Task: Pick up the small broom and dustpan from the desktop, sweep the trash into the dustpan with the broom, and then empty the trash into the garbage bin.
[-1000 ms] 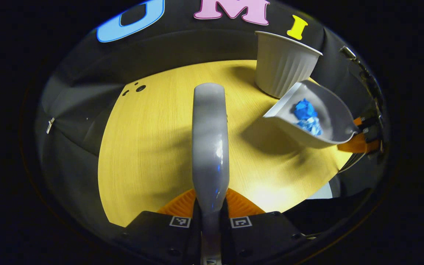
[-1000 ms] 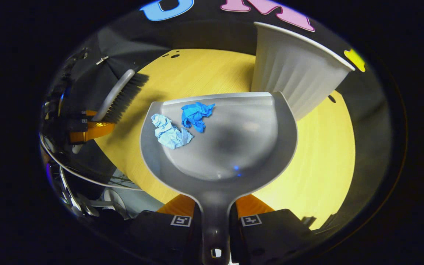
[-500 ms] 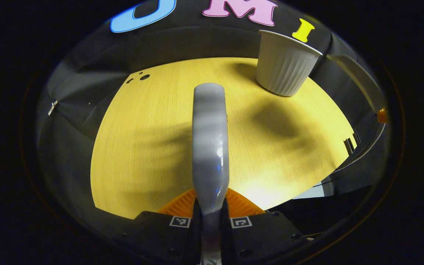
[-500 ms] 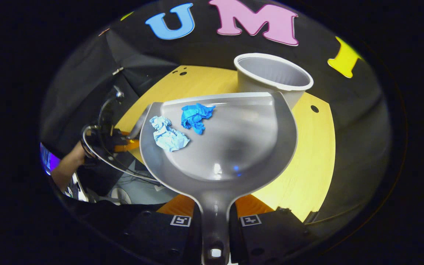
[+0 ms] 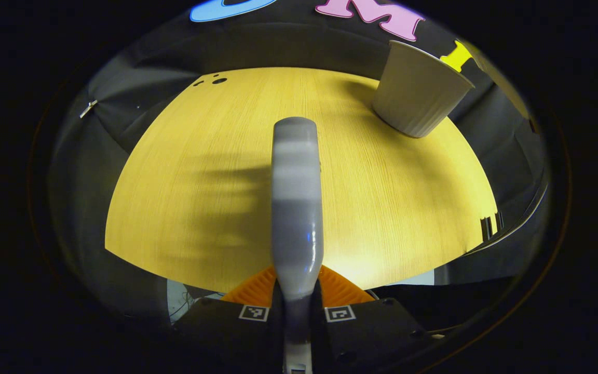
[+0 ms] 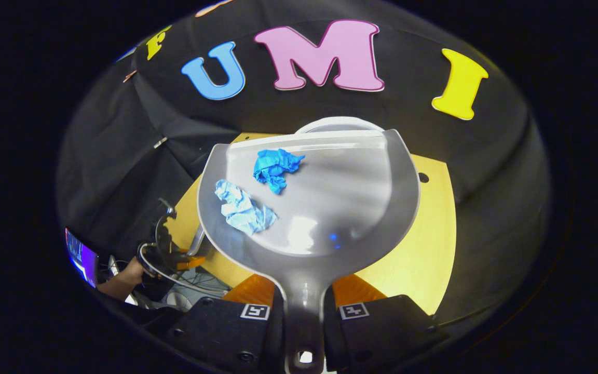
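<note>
In the left gripper view my left gripper is shut on the grey broom, whose back runs forward above the yellow table. The ribbed white bin stands at the table's far right. In the right gripper view my right gripper is shut on the grey dustpan's handle, holding the pan high and about level. A dark blue paper wad and a pale blue wad lie in the pan. The bin's rim peeks out just beyond the pan's front lip. The left gripper and a hand show far below at left.
The table's near edge lies just ahead of the left gripper, with floor and cables below it. Small holes mark the table's far left corner. A screen glows at lower left in the right gripper view.
The dustpan has risen and moved toward the bin, which now sits almost hidden beyond its lip. The broom has drawn back toward the table's near edge. The dustpan has left the left gripper view.
</note>
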Demonstrator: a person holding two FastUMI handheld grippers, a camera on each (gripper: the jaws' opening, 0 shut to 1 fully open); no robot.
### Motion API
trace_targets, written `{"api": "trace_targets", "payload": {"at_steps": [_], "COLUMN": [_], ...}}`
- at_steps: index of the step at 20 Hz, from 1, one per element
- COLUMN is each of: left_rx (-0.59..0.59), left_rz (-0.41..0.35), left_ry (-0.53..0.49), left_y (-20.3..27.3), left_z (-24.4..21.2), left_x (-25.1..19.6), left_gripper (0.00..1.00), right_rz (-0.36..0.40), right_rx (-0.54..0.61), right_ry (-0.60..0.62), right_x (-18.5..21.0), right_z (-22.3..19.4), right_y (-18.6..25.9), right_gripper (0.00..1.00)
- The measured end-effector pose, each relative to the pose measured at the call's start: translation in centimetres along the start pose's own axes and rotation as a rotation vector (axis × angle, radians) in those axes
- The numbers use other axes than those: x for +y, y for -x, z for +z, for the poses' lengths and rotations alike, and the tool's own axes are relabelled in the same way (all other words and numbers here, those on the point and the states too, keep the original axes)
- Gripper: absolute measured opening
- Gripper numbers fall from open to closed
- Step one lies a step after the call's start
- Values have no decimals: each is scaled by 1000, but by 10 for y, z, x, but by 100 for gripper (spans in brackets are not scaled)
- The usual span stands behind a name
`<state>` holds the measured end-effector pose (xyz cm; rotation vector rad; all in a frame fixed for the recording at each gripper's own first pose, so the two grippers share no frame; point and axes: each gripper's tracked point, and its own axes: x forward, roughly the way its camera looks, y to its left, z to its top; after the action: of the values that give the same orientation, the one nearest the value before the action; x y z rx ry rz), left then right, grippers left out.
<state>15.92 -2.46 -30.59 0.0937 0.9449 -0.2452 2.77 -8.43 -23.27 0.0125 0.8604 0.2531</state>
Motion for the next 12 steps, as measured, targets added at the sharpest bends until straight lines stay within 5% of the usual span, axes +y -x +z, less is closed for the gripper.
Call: {"api": "trace_targets", "payload": {"at_steps": [5, 12], "left_rx": [-18, -51], "left_rz": [14, 16], "left_ry": [50, 146], "left_y": [9, 15], "left_z": [8, 35], "left_x": [-9, -32], "left_gripper": [25, 25], "right_rz": [-62, -207], "right_rx": [-78, -121], "right_ry": [-21, 125], "right_x": [-48, -88], "right_z": [41, 71], "right_y": [-34, -92], "right_gripper": [34, 33]}}
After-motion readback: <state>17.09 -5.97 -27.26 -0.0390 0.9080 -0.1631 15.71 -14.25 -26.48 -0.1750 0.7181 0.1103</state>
